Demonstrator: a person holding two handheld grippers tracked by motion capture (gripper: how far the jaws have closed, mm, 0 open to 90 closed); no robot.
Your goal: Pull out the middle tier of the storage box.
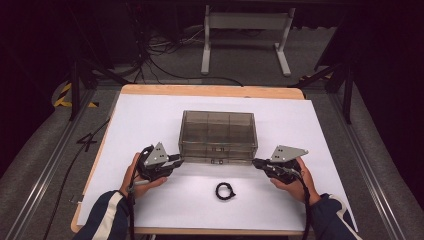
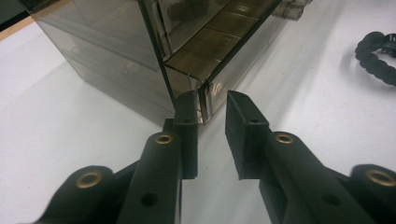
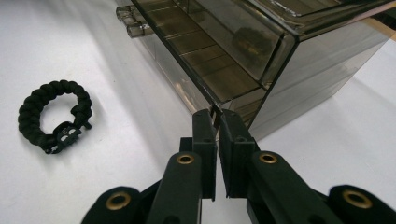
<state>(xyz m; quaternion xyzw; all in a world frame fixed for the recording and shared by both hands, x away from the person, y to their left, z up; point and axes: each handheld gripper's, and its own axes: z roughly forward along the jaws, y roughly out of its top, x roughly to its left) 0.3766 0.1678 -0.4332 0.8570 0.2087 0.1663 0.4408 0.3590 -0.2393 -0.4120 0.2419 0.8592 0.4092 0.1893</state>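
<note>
nearest the person's edge of the white-covered table (image 1: 150, 120), a black braided paracord bracelet (image 1: 225, 191) lies flat by itself, between the two hands and a little nearer than them, well apart from both; in the right gripper view its buckle shows on the side toward the camera (image 3: 53, 121). nothing lies between the grippers and the box. the left gripper (image 1: 176, 161), held in the person's left hand (image 1: 135, 175), reaches in to the box's near left corner; in the left gripper view its jaws stand either side of the thin front edge at that corner with a gap showing on the right side, so they are partly closed around it and not clearly pressing. the right gripper (image 1: 256, 162), in the right hand (image 1: 295, 181), meets the near right corner, and in the right gripper view its jaws are all but together, pinching the thin edge of the front panel there. the smoky transparent plastic drawer box (image 1: 218, 136) sits at the middle of the table, just beyond the grippers; it is brownish-grey, with a lid divided into compartments seen from above, stacked drawers and small clear handles (image 3: 128, 21) on the front. beyond the table lie grey floor, black cables (image 1: 160, 60) and a white table frame (image 1: 245, 37).
</note>
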